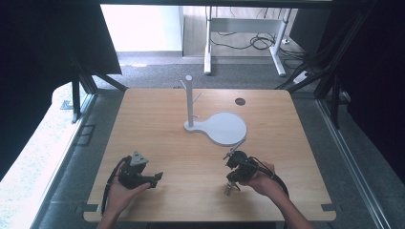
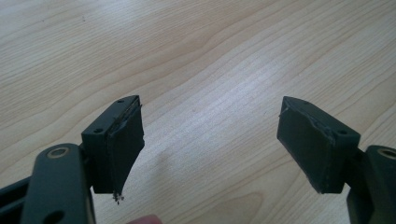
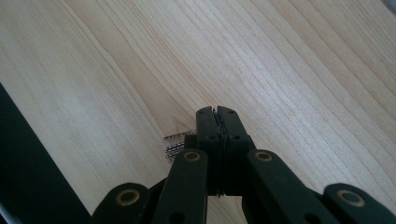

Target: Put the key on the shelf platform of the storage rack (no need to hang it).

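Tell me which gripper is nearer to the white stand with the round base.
Right. The right gripper is just below the white stand's round base; the left gripper is farther away, toward the table's near left side.

small metal item (image 3: 178,143) half hidden behind right tongs (image 3: 217,114) | identity unclear | tongs' bases cropped

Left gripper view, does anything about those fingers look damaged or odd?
Yes. The dark pad on the left-hand finger of the left gripper looks frayed, its lower edge peeling into a ragged tip. The other pad's edge looks rough too.
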